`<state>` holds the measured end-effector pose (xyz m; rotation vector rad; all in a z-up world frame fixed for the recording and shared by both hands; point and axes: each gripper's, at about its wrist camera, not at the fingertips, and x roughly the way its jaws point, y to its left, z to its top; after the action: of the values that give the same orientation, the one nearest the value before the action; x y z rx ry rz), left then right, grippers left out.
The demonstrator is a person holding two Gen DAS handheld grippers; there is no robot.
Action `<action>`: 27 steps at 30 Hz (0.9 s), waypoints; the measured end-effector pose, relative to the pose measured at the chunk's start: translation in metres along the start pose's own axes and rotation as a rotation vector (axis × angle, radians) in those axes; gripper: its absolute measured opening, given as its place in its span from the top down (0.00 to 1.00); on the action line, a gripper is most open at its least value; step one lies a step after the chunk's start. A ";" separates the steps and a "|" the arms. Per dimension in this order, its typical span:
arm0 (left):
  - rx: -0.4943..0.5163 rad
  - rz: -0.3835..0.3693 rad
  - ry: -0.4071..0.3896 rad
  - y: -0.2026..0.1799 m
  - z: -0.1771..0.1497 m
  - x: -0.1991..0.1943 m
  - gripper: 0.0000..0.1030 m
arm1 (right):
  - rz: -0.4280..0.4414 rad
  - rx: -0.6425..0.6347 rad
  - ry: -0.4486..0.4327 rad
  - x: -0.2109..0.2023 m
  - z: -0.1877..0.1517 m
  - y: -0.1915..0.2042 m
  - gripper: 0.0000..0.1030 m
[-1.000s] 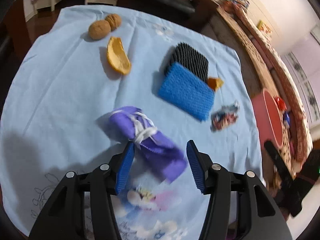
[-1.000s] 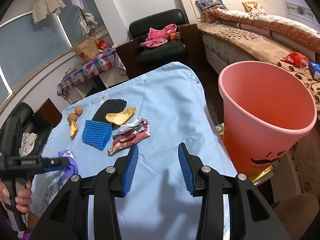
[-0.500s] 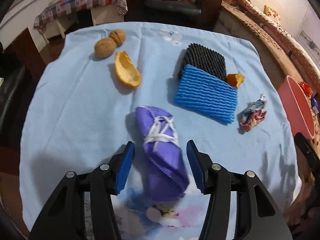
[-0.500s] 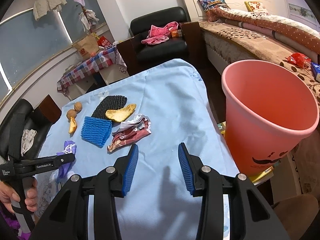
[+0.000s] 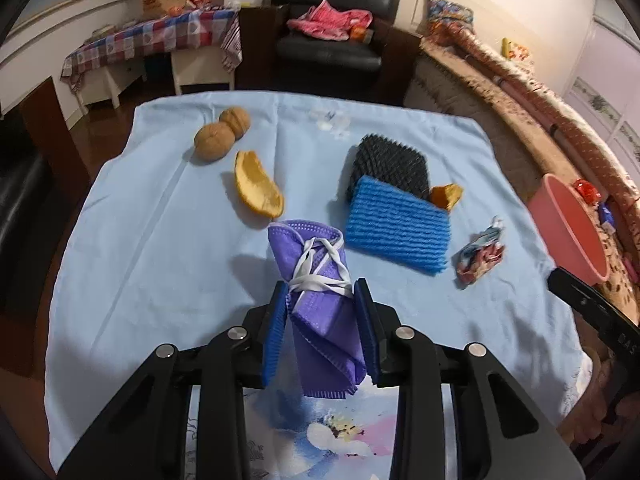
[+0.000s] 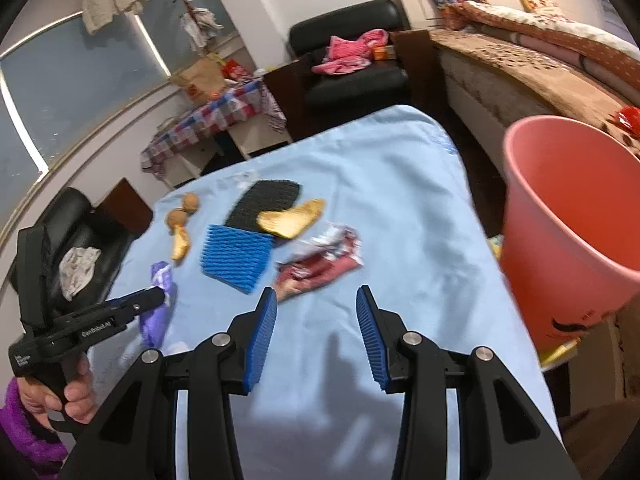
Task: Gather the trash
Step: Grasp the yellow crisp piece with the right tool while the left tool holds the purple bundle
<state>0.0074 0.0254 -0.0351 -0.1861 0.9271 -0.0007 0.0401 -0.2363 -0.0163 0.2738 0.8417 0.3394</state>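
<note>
The left gripper point(image 5: 322, 332) is closing its jaws around a rolled purple mask point(image 5: 320, 300) near the table's point(image 5: 160, 280) front edge; the right gripper point(image 6: 316, 332) hangs open, empty. Peels, foam nets, a wrapper point(image 6: 320, 268) remain; the pink bin point(image 6: 568, 216) beside the table looks empty.

Left wrist view looks steeply down along its fingers, close over the blue tablecloth point(image 5: 160, 240); right wrist view faces across it from farther back.
</note>
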 end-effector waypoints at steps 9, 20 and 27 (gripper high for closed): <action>-0.043 -0.062 -0.030 0.011 0.001 -0.004 0.68 | 0.069 -0.056 0.016 0.031 0.030 0.038 0.57; -0.077 -0.100 -0.052 0.024 0.007 -0.007 0.67 | -0.061 -0.149 0.072 0.106 0.051 0.074 0.73; -0.079 -0.104 -0.049 0.025 0.008 -0.003 0.67 | -0.091 -0.130 0.097 0.124 0.050 0.064 0.94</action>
<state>0.0101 0.0515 -0.0318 -0.3065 0.8683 -0.0554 0.1438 -0.1339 -0.0453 0.0983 0.9210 0.3224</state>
